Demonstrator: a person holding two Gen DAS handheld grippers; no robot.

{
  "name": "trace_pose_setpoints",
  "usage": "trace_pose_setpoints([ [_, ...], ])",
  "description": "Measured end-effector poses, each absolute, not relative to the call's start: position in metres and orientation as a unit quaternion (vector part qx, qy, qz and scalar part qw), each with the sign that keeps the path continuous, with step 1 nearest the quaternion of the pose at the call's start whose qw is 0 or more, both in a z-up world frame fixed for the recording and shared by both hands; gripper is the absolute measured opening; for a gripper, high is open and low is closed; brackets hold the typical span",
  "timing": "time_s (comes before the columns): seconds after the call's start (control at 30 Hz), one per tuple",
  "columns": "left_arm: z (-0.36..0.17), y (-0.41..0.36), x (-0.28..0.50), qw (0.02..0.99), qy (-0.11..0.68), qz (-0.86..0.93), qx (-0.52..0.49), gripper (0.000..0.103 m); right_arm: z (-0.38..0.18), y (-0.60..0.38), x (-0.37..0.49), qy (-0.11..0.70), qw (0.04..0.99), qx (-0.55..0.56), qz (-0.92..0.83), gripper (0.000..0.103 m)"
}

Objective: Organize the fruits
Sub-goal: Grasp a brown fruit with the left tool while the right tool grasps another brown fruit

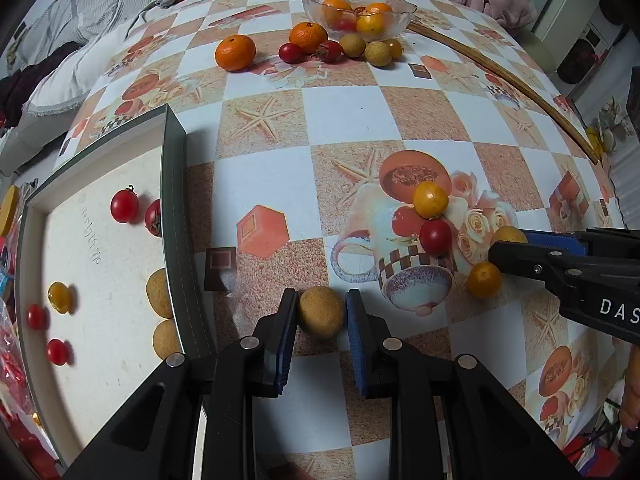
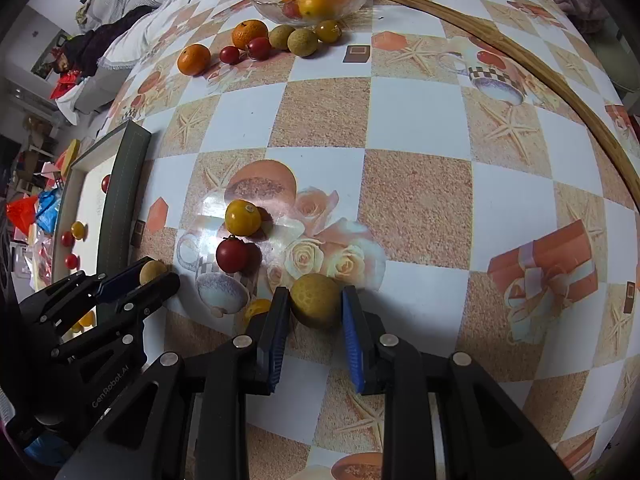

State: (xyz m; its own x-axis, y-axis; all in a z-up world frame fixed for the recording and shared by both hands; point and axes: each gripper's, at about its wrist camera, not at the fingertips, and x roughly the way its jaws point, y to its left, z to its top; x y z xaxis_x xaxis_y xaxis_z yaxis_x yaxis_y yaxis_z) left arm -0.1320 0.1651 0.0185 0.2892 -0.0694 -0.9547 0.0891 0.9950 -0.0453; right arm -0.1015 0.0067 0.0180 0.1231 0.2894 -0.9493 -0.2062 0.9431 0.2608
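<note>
Left wrist view: left tongs (image 1: 322, 312) clamped on a tan longan (image 1: 322, 311), blue pads touching both its sides, fruit resting on the bench (image 1: 344, 108) beside the tray's long wall. Tray (image 1: 174, 184) at the bench's left edge, holding red cherry tomatoes (image 1: 124, 207), a yellow tomato (image 1: 59, 297) and two more longans (image 1: 160, 294) against the near wall. Right tongs (image 1: 510, 240) reaching in from the right edge, closed on a yellowish fruit mostly hidden behind the blue pad. Yellow kumquat (image 1: 430, 199) and red tomato (image 1: 435, 237) touching just left of them, another small orange fruit (image 1: 484, 280) below the black finger. Glass bowl (image 1: 400, 20) of citrus at the far edge, with loose mandarins (image 1: 235, 52), tomatoes and longans in front of it.

Right wrist view: right tongs (image 2: 315, 306) gripping a greenish-yellow round fruit (image 2: 315, 305) on the bench (image 2: 416, 120), pads pressed against both sides. Left tongs (image 2: 154, 276) at the left, shut around the tan longan (image 2: 152, 271) next to the tray wall (image 2: 120, 200). Yellow kumquat (image 2: 243, 217) and red tomato (image 2: 232, 255) lying between the two tongs, toward the far side.
</note>
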Motion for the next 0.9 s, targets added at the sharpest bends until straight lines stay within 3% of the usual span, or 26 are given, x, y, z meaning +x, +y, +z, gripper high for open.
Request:
trace_pose_setpoints([
  [0.43,0.023,0.168,-0.138,0.803,0.592,-0.066,-0.015,0.026,0.021,-0.003,-0.104,0.643,0.748,0.055,0.155,0.028],
  [0.9,0.063,0.213,-0.151,0.826,0.558,-0.038,-0.076,0.026,0.052,0.026,-0.102,0.622,0.759,0.05,0.184,0.028],
])
